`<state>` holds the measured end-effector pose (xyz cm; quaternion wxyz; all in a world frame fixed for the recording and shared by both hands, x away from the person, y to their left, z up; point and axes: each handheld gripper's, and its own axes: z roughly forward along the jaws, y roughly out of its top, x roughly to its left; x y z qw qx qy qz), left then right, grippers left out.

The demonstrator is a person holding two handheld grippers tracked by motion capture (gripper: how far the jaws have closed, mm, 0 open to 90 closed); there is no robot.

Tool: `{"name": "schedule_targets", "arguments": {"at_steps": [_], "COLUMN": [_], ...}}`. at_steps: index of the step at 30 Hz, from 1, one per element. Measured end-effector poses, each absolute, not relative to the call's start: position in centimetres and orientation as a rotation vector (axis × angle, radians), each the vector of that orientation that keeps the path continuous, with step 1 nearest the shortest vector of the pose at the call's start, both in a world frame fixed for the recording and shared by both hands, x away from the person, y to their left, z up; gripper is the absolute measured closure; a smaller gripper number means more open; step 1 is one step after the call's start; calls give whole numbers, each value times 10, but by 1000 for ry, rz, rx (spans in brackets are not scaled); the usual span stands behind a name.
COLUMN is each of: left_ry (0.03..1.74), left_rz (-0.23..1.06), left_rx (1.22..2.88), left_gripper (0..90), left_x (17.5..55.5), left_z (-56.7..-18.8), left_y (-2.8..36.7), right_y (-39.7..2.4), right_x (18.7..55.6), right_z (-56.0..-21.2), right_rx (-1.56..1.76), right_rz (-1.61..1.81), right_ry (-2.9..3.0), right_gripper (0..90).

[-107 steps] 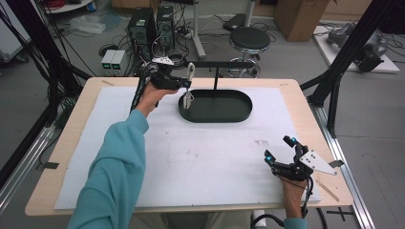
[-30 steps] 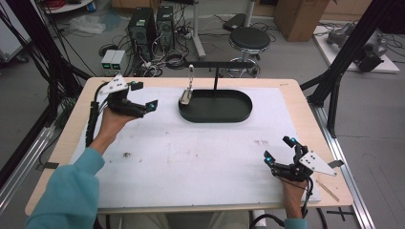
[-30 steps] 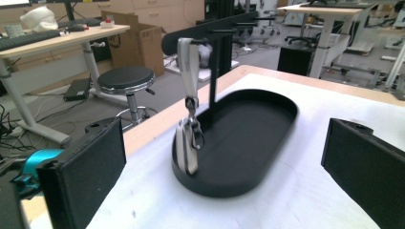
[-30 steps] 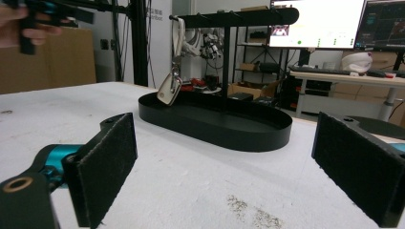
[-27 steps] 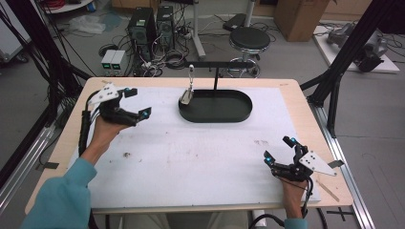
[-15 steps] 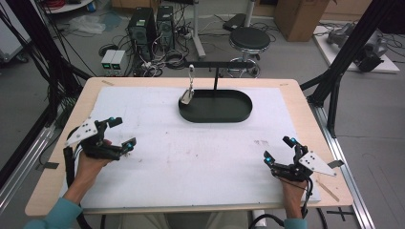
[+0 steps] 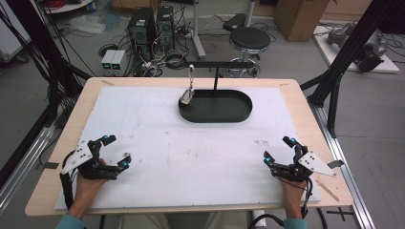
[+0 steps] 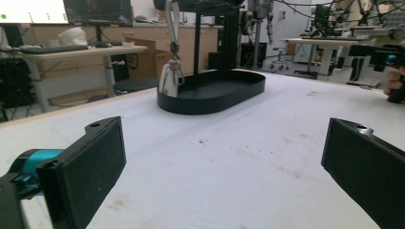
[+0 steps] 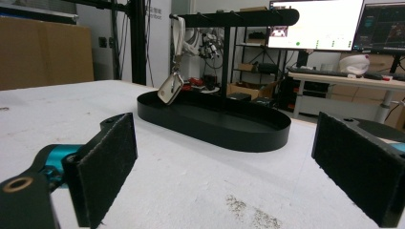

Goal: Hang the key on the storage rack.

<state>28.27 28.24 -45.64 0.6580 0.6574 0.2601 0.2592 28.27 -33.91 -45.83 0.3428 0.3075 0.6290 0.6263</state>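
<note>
A black oval tray [image 7: 215, 117] stands at the back middle of the white mat, with a post and a horizontal bar [image 7: 222, 64] over it. A silver key fob [image 7: 186, 97] hangs by a strap from the bar's left end, over the tray's left rim. My left gripper [image 7: 117, 151] rests open at the near left, far from the tray. At the near right, my right gripper [image 7: 277, 149] is also open. In the left gripper view the fob [image 8: 171, 78] and tray [image 8: 210, 98] lie far ahead of the empty left gripper [image 8: 224, 167]. The right gripper view shows the fob [image 9: 169, 88] and tray [image 9: 215, 129] beyond the empty right gripper [image 9: 224, 167].
The white mat [image 7: 200, 157] covers most of the wooden table [image 7: 38, 200]. Black frame posts [image 7: 334, 81] stand at the right and left edges. A stool [image 7: 248, 38] and computer towers [image 7: 153, 24] stand on the floor behind.
My left gripper drew back from the bar's left end to the near left of the table, leaving the fob hanging. The right gripper stayed put.
</note>
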Motion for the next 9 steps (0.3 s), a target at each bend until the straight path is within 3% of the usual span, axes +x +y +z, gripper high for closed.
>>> {"name": "schedule_targets", "arguments": {"at_steps": [9], "left_ry": [579], "left_rz": [615], "left_rx": [1456], "left_gripper": [17], "left_x": [279], "left_z": [-458], "left_y": [284], "right_y": [-338], "right_x": [282], "right_z": [-458], "right_rx": [804], "right_rz": [1627], "right_ry": [1645], "right_gripper": [75]}}
